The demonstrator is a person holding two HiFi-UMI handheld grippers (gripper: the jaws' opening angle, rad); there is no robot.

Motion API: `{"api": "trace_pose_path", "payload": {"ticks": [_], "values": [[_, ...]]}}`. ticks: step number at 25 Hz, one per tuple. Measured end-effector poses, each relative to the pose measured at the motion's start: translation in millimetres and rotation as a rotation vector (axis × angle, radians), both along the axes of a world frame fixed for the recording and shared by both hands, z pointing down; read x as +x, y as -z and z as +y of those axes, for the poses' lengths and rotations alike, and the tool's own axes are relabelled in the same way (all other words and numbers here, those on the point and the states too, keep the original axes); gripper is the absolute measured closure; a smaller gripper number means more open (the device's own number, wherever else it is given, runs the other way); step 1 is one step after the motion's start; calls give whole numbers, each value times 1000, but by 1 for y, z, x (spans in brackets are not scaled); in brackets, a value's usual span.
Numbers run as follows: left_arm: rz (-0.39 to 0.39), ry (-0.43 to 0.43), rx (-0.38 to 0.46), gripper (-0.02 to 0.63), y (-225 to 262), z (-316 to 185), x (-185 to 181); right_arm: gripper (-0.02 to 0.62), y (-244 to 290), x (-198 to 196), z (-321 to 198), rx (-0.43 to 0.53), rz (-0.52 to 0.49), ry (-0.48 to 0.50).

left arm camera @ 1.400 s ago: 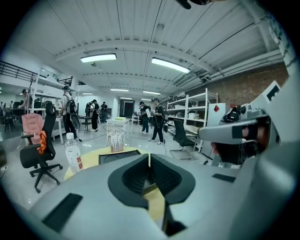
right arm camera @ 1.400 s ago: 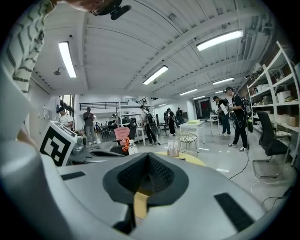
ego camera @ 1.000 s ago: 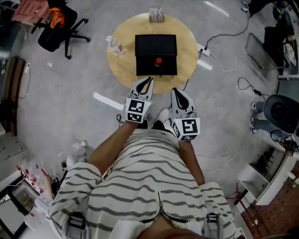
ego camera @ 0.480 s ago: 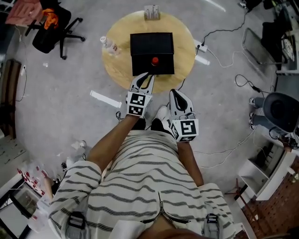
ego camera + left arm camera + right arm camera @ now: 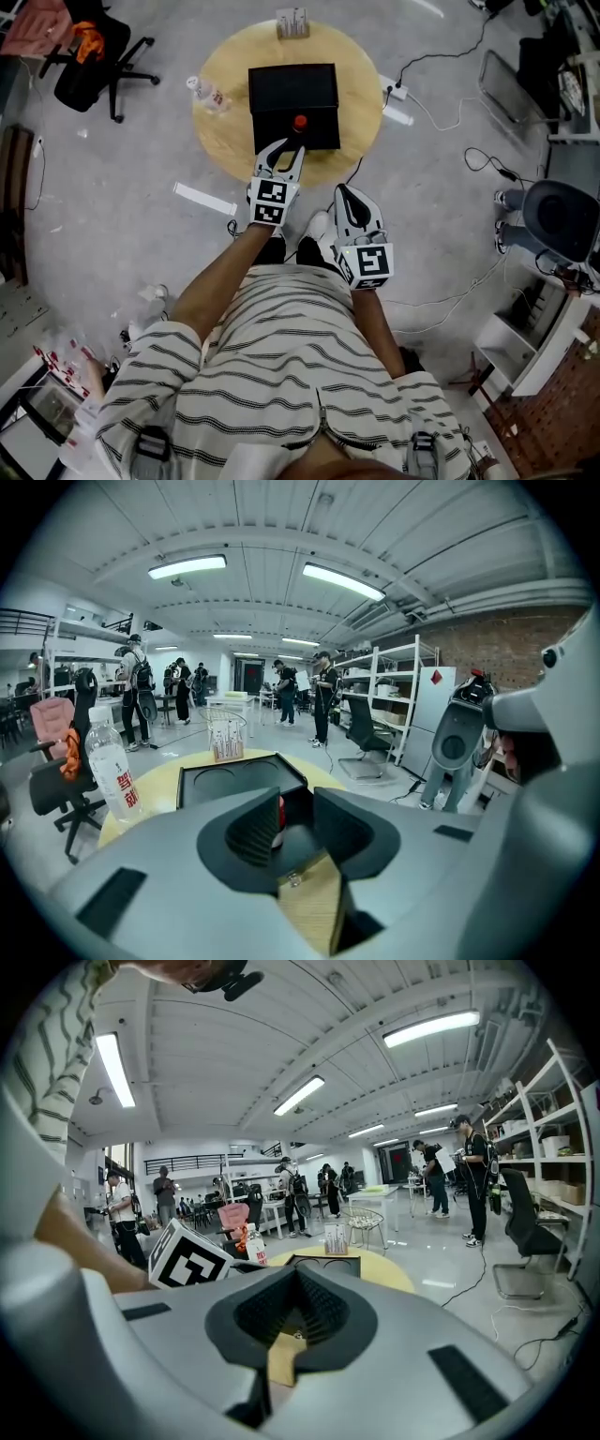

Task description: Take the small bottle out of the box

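Observation:
A small bottle with a red cap [image 5: 300, 122] stands upright inside the open black box [image 5: 281, 89], near its front wall, on the round wooden table [image 5: 220, 122]. My left gripper [image 5: 286, 152] reaches over the box's near edge. Its jaws have just been opening and stand apart, with nothing pressed between them. In the left gripper view the small bottle [image 5: 279, 819] shows through the gap of my left gripper [image 5: 292, 829], a little ahead of the tips. My right gripper [image 5: 345, 195] hangs back off the table, shut and empty. In its own view my right gripper [image 5: 296, 1305] has its pads together.
A clear water bottle [image 5: 204, 94] with a red label stands on the table's left side. A small rack [image 5: 292, 22] sits at the table's far edge. An office chair [image 5: 89, 56] is at the far left, cables and a power strip [image 5: 394, 98] lie on the floor to the right.
My left gripper has moved forward and down to the box's near edge, and its jaws have gone from shut to open. The right gripper has stayed where it was.

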State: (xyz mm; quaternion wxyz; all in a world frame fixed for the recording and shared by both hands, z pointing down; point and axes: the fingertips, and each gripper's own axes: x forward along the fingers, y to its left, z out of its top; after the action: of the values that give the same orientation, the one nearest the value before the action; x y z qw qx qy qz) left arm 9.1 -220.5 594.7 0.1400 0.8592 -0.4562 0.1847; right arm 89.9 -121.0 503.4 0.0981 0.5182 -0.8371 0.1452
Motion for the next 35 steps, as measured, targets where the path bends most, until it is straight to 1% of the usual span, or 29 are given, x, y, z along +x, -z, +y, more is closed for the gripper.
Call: {"api": "trace_pose_path", "payload": {"ticks": [9,21,25,29,32,35], "values": [[0,16,-6,471,-13,-21,5,584,-10,2,-3,-24,1,-4],[-53,24,-47,454,-49,-53,6,584,-21,3,-5,-61,19,-10],[-67,22,-43,452,-61,-62,8,584,-24,7,-6,-69,26,-18],[-75,16,-43,443,-67,-65,10,584,-24,9,-4,-70,24,-26],[-97,8,-64,443,-76,-64,8,584,-23,6,-2,-68,26,-27],[-109,5,-65,443,-80,-66,9,584,-24,6,-1,-70,28,-33]]}}
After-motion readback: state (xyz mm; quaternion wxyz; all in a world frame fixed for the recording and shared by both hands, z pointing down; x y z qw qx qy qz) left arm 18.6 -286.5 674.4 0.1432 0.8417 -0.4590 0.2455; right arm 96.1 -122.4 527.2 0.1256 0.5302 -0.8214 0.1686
